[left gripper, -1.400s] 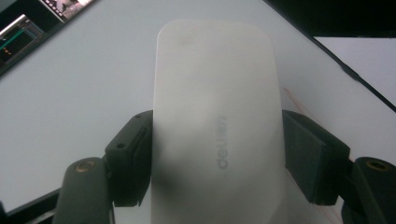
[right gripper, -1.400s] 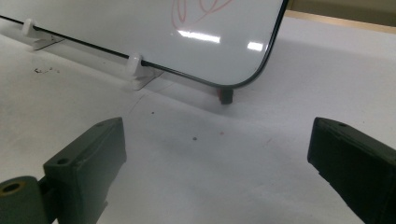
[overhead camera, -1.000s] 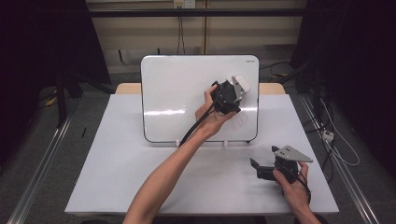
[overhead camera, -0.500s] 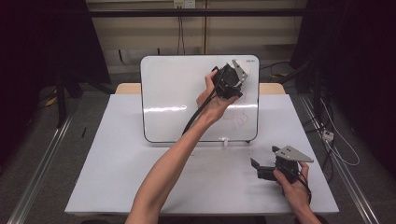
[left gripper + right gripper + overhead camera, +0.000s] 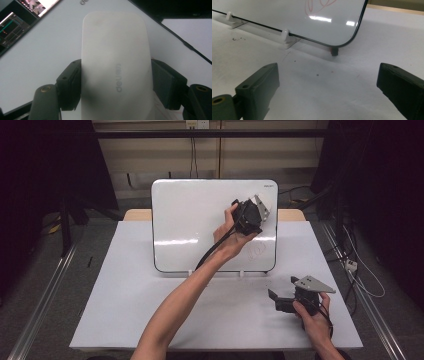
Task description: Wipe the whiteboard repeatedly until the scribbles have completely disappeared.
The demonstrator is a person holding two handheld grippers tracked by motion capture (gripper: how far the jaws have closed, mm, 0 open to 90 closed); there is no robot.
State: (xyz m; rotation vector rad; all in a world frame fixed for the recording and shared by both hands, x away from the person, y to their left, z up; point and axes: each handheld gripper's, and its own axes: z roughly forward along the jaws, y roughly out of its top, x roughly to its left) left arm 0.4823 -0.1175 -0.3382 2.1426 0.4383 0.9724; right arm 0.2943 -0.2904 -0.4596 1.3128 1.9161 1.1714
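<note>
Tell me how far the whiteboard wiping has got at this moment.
Most of the whiteboard already looks clean. In hand: the left gripper is shut on the white eraser and holds it against the board's upper right. Left: a faint red scribble near the lower right corner. The right gripper rests open on the table.

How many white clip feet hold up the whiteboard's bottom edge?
2. One white clip foot sits near the whiteboard's rounded lower corner, close to a small dark stub; the other clip foot is farther along the same edge. The high view shows both too; more behind the board may be hidden.
</note>
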